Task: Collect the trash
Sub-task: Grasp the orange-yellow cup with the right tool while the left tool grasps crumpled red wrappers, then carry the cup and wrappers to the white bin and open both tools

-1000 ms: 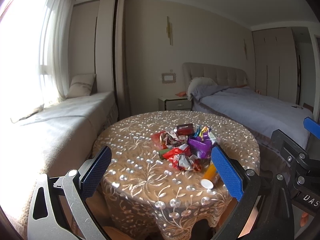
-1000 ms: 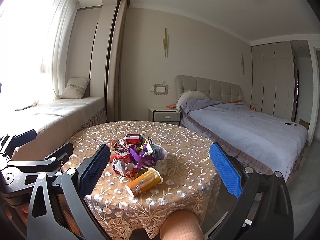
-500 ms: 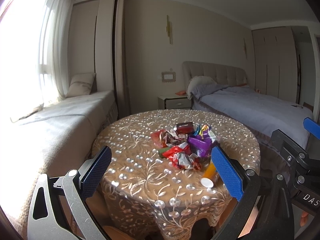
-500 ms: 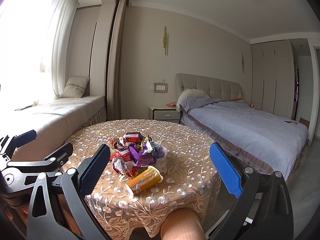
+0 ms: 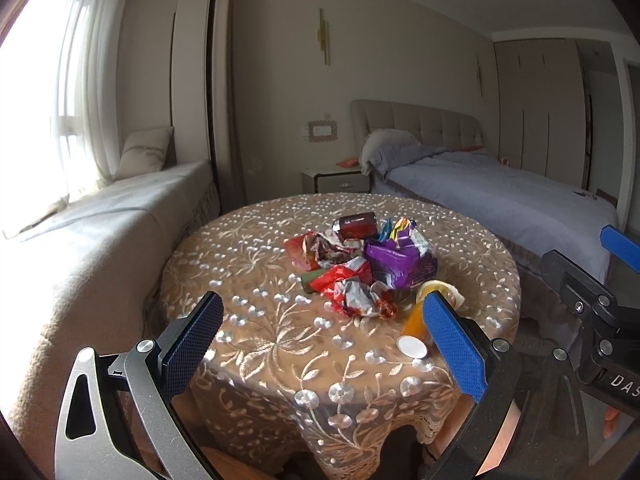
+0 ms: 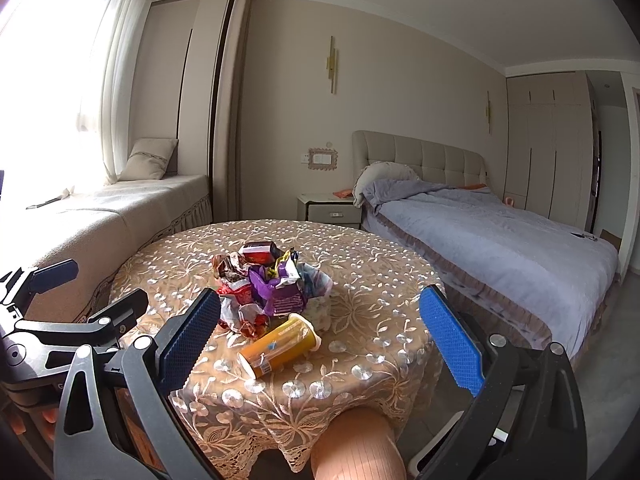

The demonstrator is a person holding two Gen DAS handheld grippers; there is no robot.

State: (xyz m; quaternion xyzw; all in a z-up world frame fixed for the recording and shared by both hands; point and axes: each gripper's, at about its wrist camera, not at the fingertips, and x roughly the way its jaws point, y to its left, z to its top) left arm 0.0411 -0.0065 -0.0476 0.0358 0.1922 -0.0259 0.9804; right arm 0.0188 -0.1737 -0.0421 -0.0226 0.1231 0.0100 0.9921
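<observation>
A heap of crumpled snack wrappers (image 5: 360,264) lies in the middle of a round table with a lace cloth (image 5: 256,264); it also shows in the right wrist view (image 6: 264,284). A purple wrapper (image 5: 400,264) and a dark red packet (image 5: 356,224) lie in it. An orange cup (image 6: 280,344) lies on its side in front of the heap, partly hidden behind my left finger (image 5: 452,344). My left gripper (image 5: 320,344) is open and empty, short of the table's near edge. My right gripper (image 6: 320,344) is open and empty, just before the cup.
A bed with a grey cover (image 6: 500,248) stands to the right, a bedside cabinet (image 6: 332,208) behind the table, and a long cushioned window bench (image 5: 92,232) to the left. A rounded tan object (image 6: 356,444) sits below the table's near edge.
Both grippers have edged slightly toward the table; the trash heap sits a little higher in the views. Both stay open and empty.
</observation>
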